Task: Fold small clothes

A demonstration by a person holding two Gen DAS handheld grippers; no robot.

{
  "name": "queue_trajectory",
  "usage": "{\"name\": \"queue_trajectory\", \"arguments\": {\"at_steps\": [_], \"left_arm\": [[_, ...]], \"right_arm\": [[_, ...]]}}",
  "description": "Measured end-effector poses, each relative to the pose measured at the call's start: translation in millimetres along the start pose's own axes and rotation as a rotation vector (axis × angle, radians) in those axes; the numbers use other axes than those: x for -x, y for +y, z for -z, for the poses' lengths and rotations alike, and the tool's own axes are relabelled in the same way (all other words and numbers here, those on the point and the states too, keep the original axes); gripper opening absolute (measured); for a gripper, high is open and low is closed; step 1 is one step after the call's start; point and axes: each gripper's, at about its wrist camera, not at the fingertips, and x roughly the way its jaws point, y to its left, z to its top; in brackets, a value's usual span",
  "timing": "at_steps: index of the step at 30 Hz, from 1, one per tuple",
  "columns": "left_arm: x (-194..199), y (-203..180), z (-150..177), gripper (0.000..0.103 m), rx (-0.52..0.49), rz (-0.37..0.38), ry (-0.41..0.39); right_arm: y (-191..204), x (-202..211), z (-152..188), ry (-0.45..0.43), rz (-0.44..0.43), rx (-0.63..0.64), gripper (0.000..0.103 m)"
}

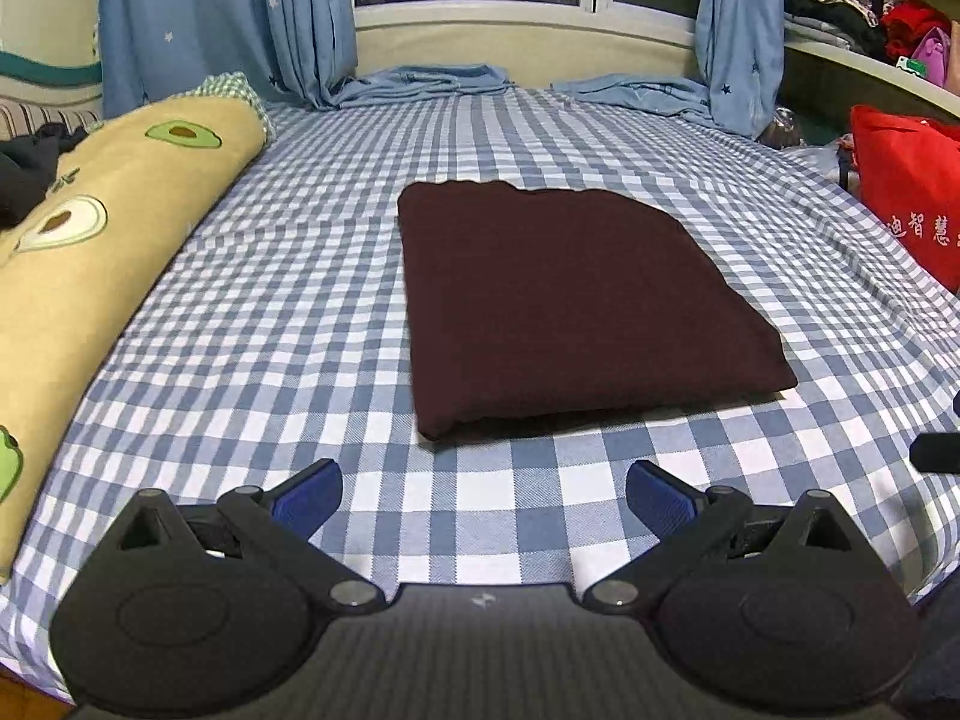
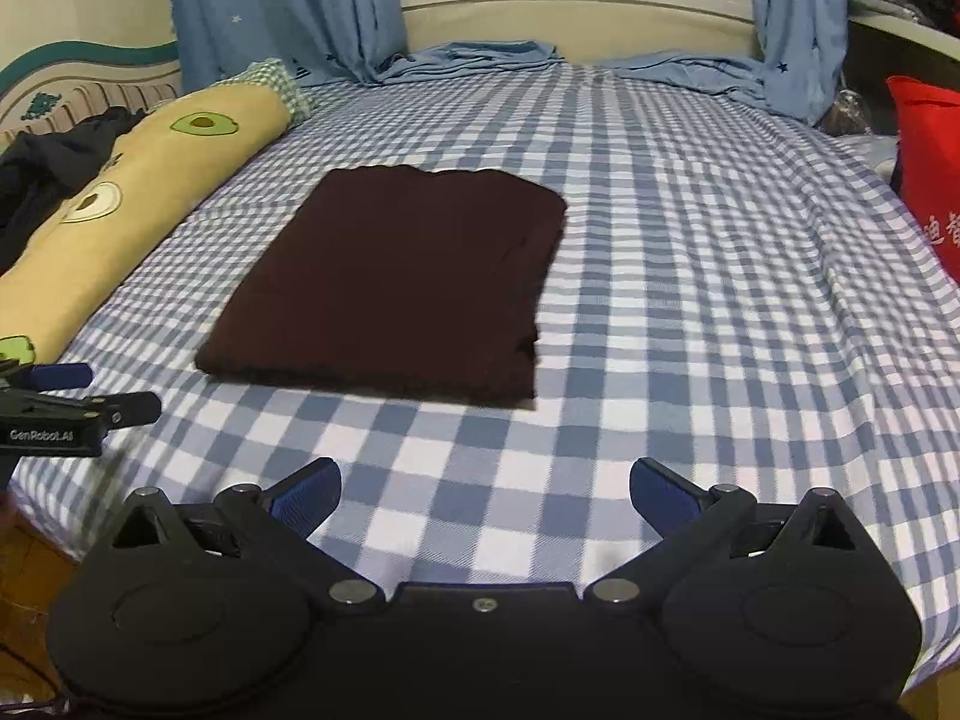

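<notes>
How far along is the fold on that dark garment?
Done: the dark maroon garment lies as a flat, layered rectangle on the checked bed sheet. In hand: nothing; left gripper and right gripper are open and short of it. Left: possibly one more fold, or setting it aside.

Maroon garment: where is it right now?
The folded maroon garment lies flat mid-bed on the checked sheet, right of the avocado-print pillow, ahead of both open grippers, touching neither.
</notes>
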Motion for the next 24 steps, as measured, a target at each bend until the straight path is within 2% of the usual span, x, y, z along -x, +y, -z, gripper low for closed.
{"name": "queue_trajectory", "arguments": {"at_steps": [4,16,24], "left_arm": [[5,-4,-2,0.102,-0.025,-0.018,-0.021],[6,-14,-7,0.102,-0.062,0.025,-0.038],[3,-10,-11,0.102,-0.05,0.032,-0.043]], "right_arm": [[4,1,4,0.003,-0.011,0.002,0.102],[6,3,0,-0.04,0.004,-0.003,0.102],[9,2,-6,-0.056,0.004,-0.006,0.102]]}}
